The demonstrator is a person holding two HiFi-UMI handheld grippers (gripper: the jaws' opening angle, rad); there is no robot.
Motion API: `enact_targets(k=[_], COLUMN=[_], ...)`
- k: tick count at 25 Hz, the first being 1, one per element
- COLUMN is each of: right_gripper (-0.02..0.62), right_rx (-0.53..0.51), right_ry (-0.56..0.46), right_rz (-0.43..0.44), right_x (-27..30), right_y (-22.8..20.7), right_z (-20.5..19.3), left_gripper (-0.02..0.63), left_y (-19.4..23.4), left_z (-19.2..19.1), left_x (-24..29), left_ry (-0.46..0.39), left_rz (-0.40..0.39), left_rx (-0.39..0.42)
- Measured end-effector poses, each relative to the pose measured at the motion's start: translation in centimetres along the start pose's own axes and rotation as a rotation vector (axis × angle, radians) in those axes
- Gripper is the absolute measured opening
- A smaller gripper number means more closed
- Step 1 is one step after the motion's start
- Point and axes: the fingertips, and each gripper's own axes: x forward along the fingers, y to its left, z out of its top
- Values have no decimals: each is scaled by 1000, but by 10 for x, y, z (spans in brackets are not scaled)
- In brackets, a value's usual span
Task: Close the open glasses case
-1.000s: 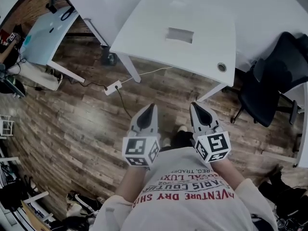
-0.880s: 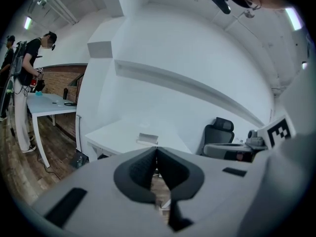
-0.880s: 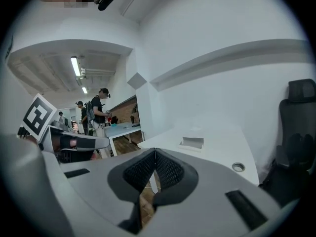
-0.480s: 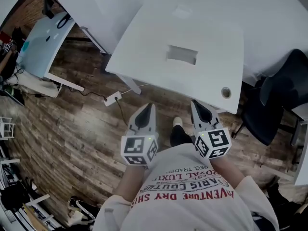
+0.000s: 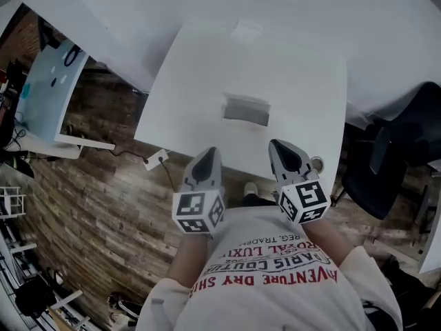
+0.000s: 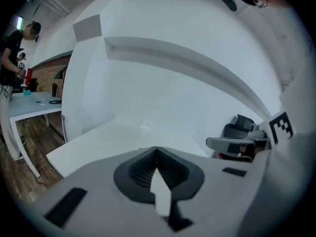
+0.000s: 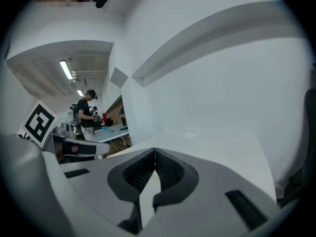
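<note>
A grey rectangular glasses case [image 5: 246, 109] lies in the middle of the white table [image 5: 186, 81]; its far strip looks paler than the rest, and I cannot make out the lid at this size. My left gripper [image 5: 207, 155] and right gripper [image 5: 278, 147] hover side by side at the table's near edge, short of the case, both shut with nothing in them. In the left gripper view the jaws [image 6: 157, 150] meet at the tip; the right gripper view shows the same [image 7: 155, 152]. The case is hidden in both gripper views.
A small white thing [image 5: 246, 27] lies at the table's far end. A cable hole [image 5: 317, 163] sits in the near right corner. A black office chair [image 5: 400, 150] stands to the right, a pale blue table [image 5: 48, 88] and a power strip [image 5: 155, 161] to the left. A person [image 7: 86, 112] stands far off.
The table and case have come nearer in the head view, so both grippers now reach its near edge. Both grippers have stayed shut.
</note>
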Motion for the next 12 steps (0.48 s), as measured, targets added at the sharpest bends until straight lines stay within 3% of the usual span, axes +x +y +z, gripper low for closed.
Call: enact_targets(k=[12], right_gripper=[12], right_rx=[73], right_ry=[77], right_rz=[-95], right_x=[54], right_y=[-64], right_z=[-14], left_gripper=[5], left_y=[15], left_z=[-9], left_x=[96], left_ry=[160], left_rz=[-67], left_rx=[21])
